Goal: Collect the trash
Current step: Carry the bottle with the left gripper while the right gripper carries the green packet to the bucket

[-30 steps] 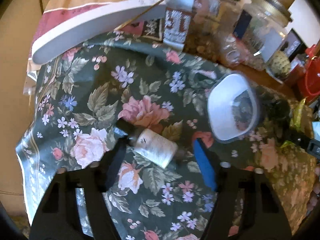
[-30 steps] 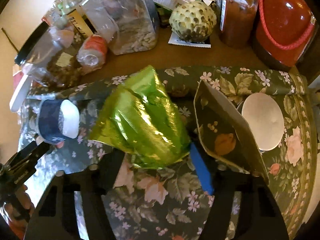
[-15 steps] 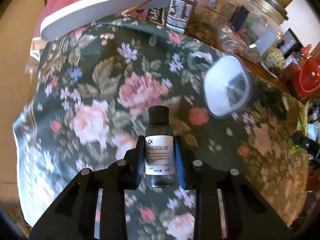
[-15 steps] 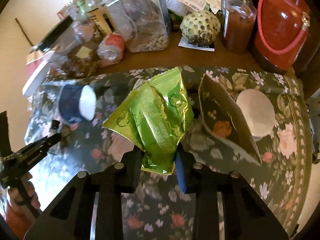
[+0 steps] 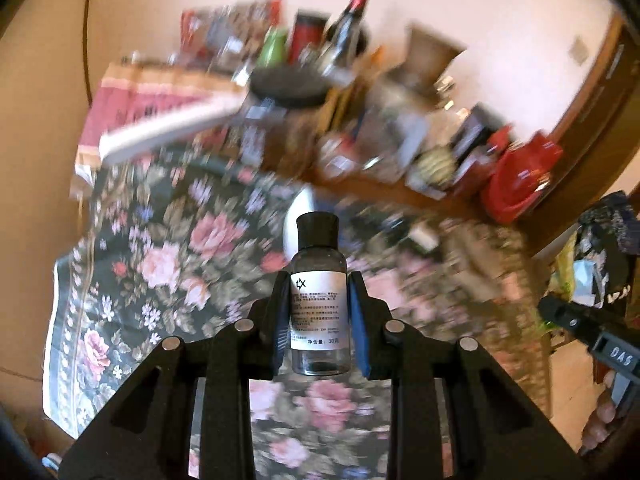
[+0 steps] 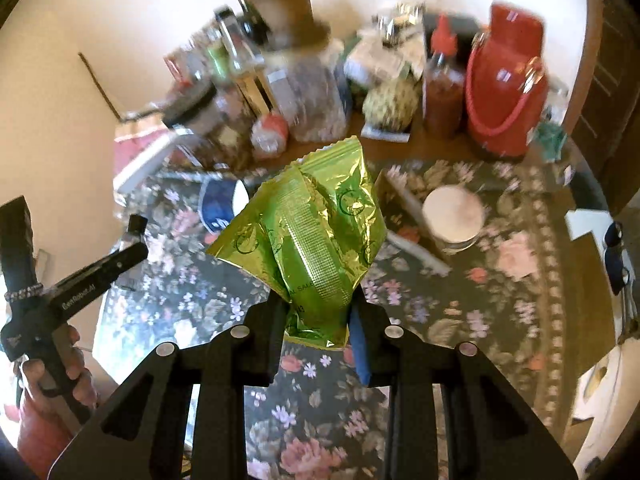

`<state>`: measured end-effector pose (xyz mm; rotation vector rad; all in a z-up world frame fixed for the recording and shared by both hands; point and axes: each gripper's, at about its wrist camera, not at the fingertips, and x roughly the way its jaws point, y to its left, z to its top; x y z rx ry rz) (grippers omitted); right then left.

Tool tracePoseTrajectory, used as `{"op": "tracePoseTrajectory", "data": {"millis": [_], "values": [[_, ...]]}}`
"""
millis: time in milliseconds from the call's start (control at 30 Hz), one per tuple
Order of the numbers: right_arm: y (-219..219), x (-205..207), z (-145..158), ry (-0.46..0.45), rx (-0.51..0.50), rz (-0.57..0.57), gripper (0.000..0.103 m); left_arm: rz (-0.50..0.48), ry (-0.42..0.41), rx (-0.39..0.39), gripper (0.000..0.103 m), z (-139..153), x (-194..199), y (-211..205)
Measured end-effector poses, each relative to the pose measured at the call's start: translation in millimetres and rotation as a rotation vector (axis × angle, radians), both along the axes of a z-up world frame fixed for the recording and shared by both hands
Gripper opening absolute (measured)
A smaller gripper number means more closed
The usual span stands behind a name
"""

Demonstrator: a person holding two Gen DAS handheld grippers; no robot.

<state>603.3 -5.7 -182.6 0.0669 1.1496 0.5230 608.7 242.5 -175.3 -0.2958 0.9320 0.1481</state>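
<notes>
My left gripper (image 5: 319, 280) is shut on a small clear bottle (image 5: 319, 300) with a black cap and a white label, held upright above the floral tablecloth (image 5: 160, 264). My right gripper (image 6: 318, 300) is shut on a crumpled green foil wrapper (image 6: 308, 236), lifted above the table. The left gripper with its bottle (image 6: 130, 236) also shows at the left of the right wrist view. A blue and white cup (image 6: 224, 204) lies on its side on the cloth behind the wrapper.
The back of the table is crowded with jars, bottles (image 6: 244, 60), a green bumpy fruit (image 6: 388, 104) and a red container (image 6: 508, 84). A white bowl (image 6: 452, 210) and a folded card (image 6: 408, 216) sit right of the wrapper. A white board (image 5: 172, 128) lies at far left.
Both grippers have closed on their objects and lifted them off the cloth, pulling up and back from the table. A second ago both were open around the lying bottle and wrapper.
</notes>
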Motion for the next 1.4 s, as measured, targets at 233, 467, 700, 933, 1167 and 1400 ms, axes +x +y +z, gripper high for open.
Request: {"op": "tracePoseTrajectory", "data": {"millis": [233,467,700,933,1167,1400], "values": [[-41.2,-33.3,57.6,-0.177,0.018,0.022,0.026,-0.001,-0.185,0.025,0.027,68.7,-28.7,-72.2],[-85.7,-67.1,97.3,-0.285,0.064,0.047,0.026,0.055,-0.307,0.06,0.027,113.3,-91.7,-132.6],[-120.8,-96.4,127.3,-0.363,0.095,0.05,0.026,0.05,-0.363,0.073,0.027,142.3,-138.1,-168.8],[-134.1,-131.5,139.1,-0.38,0.11,-0.004,0.026,-0.021,-0.414,0.081,0.027,162.3,-182.9,-184.6],[-136.9,-185.6,152.2,-0.412,0.103,-0.07,0.026,-0.121,-0.436,0.071,0.027,170.8,-238.5,-174.5],[-130.7,-260.9,156.6,-0.415,0.099,-0.126,0.026,-0.179,-0.422,0.067,0.027,167.9,-314.9,-155.0]]}}
